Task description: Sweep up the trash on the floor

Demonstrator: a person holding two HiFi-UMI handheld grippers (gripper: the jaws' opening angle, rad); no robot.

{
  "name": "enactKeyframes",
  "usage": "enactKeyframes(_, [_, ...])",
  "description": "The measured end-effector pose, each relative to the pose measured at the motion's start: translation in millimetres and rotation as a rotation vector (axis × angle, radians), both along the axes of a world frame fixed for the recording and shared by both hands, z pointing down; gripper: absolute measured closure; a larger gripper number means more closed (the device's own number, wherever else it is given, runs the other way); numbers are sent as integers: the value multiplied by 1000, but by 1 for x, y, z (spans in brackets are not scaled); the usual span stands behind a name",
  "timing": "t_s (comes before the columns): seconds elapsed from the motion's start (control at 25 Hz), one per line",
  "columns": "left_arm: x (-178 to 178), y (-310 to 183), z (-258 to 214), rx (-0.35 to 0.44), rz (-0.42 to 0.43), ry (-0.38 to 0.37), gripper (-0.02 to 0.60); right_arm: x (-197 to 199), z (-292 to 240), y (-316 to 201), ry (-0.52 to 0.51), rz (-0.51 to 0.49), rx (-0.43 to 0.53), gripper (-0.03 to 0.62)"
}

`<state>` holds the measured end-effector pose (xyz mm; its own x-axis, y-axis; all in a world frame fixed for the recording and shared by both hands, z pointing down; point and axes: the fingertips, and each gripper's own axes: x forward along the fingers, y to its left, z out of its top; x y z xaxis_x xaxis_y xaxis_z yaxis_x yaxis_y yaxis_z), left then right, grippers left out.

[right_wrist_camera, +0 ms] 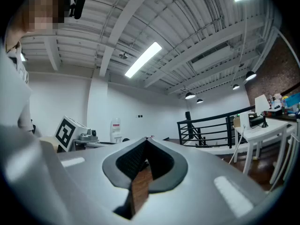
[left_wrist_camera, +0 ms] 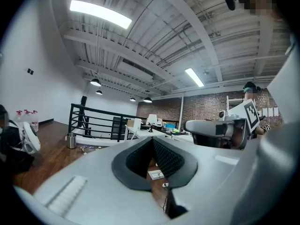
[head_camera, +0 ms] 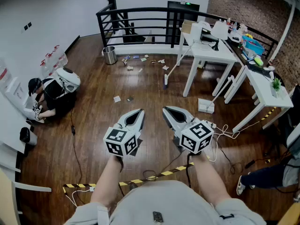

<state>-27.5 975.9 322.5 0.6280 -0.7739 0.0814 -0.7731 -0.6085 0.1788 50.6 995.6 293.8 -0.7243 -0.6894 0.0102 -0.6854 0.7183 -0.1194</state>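
1. Person [head_camera: 52, 93] – crouched by the wall at my 10 o'clock, well apart from me.
2. Bin [head_camera: 109, 55] – metal, upright, at 11 o'clock, near the foot of the railing [head_camera: 140, 18].
3. Left gripper [head_camera: 140, 111] – mine, held level; in its own view the jaws are clenched tip to tip [left_wrist_camera: 152, 138], with nothing in them.
4. Trash [head_camera: 143, 60] – scraps strewn on the wood floor [head_camera: 93, 125] at 12 o'clock, along the railing just right of the bin. Two more scraps [head_camera: 123, 99] lie nearer, between that litter and my jaws.
5. Right gripper [head_camera: 165, 109] – mine, level, just beside the left. Its jaws are clenched too [right_wrist_camera: 146, 138] and grasp nothing.
6. Pole [head_camera: 177, 65] – white, at 12 to 1 o'clock, leaning on the table [head_camera: 213, 56] with its foot on the floor.
7. Dustpan [head_camera: 206, 106] – white, long-handled, on the floor at 1 o'clock beside the table legs.
8. Striped tape [head_camera: 140, 179] – on the floor close under my arms.
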Motion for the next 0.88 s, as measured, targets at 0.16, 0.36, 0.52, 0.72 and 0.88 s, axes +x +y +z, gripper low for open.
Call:
enactKeyframes(0.16, [25,-13,-3,10,-2,-7,575,24,-1,-13,11,0,10,594])
enactKeyframes(0.36, [70,-28,-5,23,-18,-15,575,66,-3,-26,39,-26,32,594])
enactKeyframes(0.52, [107,-44,-8,33,-30,-10,575,106,3,-46,37,-20,24,594])
enactKeyframes(0.72, [137,-78,-8,23,-13,-27,575,140,1,-81,14,9,23,594])
enactKeyframes(0.88, [152,-126,-8,25,20,-32,575,153,0,-127,5,37,24,594])
